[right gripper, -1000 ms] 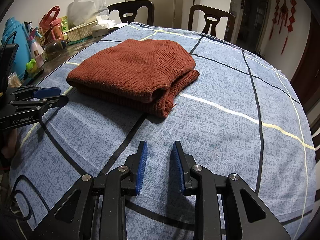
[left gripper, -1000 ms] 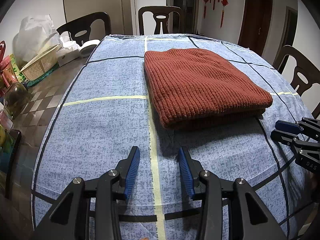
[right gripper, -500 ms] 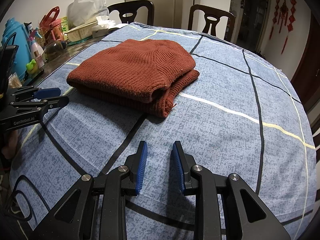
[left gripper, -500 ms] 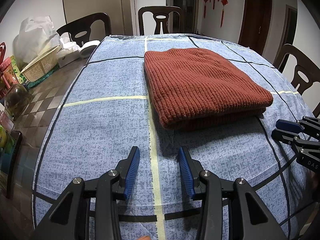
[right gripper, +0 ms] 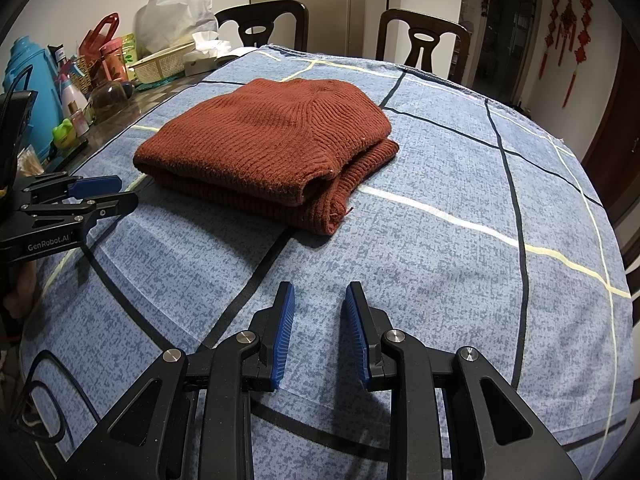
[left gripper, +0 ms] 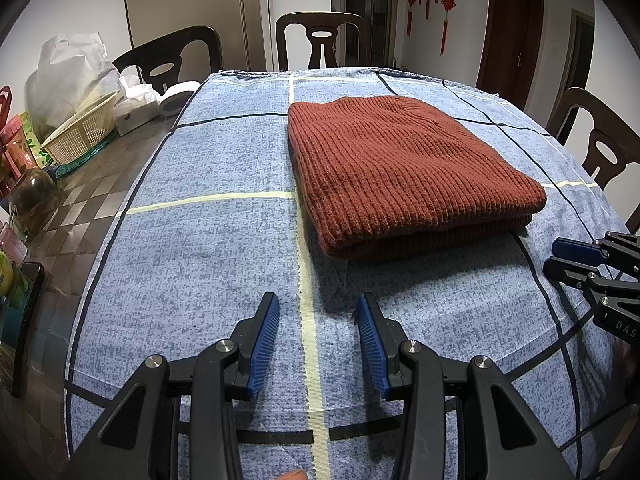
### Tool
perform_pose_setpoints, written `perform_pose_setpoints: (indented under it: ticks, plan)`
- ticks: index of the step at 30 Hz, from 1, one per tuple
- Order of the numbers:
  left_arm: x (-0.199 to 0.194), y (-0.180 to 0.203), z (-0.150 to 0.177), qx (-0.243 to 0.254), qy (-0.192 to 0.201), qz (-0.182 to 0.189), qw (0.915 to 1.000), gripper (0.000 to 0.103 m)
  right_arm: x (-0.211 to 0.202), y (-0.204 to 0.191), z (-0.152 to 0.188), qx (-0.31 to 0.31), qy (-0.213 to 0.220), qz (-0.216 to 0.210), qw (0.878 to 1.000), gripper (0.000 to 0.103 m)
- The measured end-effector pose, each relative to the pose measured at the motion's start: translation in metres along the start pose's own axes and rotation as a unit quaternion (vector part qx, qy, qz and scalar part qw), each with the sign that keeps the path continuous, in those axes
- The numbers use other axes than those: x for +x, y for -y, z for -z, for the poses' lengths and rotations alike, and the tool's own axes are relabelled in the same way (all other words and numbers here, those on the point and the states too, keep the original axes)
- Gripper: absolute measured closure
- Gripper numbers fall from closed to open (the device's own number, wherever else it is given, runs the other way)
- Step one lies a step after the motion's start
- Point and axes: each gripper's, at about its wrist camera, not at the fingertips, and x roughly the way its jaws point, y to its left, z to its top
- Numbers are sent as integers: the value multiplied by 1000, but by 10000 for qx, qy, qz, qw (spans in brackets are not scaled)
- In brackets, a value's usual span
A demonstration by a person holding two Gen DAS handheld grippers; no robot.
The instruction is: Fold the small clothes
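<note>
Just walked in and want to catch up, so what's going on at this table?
A person holds a two-finger gripper in each hand over a blue checked tablecloth. The rust-red ribbed knit sweater lies folded in a compact stack on the cloth. The left gripper and right gripper are both open, hovering short of the sweater and touching nothing.

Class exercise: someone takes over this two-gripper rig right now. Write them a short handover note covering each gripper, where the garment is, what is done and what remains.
Left gripper: open, empty, hovering over the blue checked tablecloth, short of the sweater.
Right gripper: open, empty, also over the cloth, near its front edge.
Rust knit sweater: lying folded into a compact rectangle in the middle of the cloth, layers stacked, one ribbed edge poking out at the near right corner.
Done: the fold looks complete.
Left: perhaps tuck in that ribbed edge; no other garment is in view.
</note>
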Motion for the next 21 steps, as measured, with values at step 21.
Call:
perform_pose_setpoints:
  ticks: [21]
  plan:
    - [0, 1, 0, 21, 2, -19, 10000, 59, 0, 0, 0, 3, 0, -5, 10000, 76]
